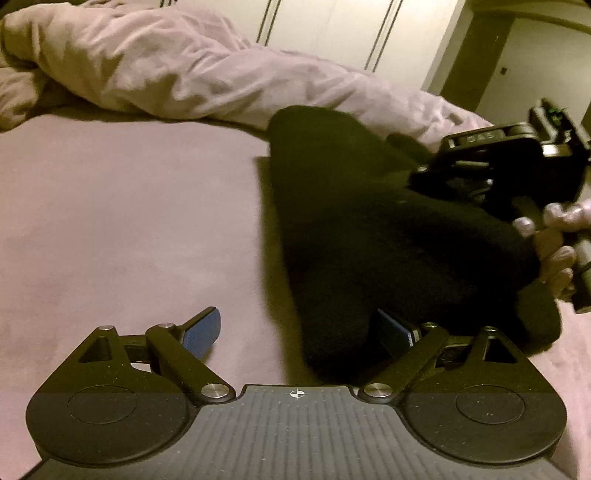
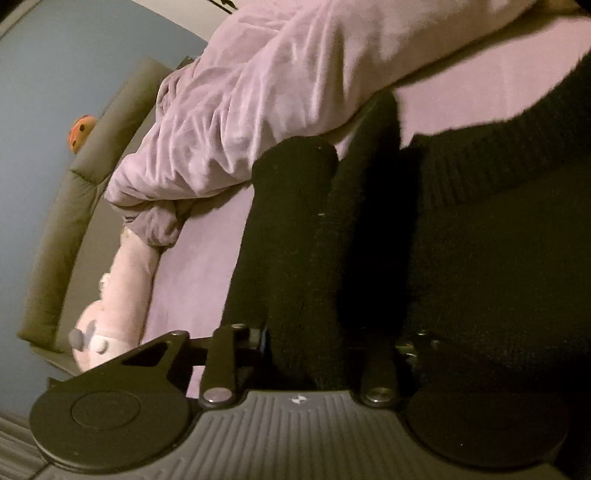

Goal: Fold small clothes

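A black knit garment lies on the pink bed sheet, running away from me toward the crumpled duvet. My left gripper stands open just above the sheet. Its left blue pad is over bare sheet, and its right pad sits against the garment's near end, partly covered by it. My right gripper, held by a hand, comes in from the right edge onto the cloth. In the right wrist view the right gripper has its jaws drawn close with a bunch of the black garment between them. The cloth hides the fingertips.
A rumpled pink duvet lies along the far side of the bed. A pink plush toy rests by an olive padded headboard, with an orange toy behind it. White wardrobe doors stand beyond the bed.
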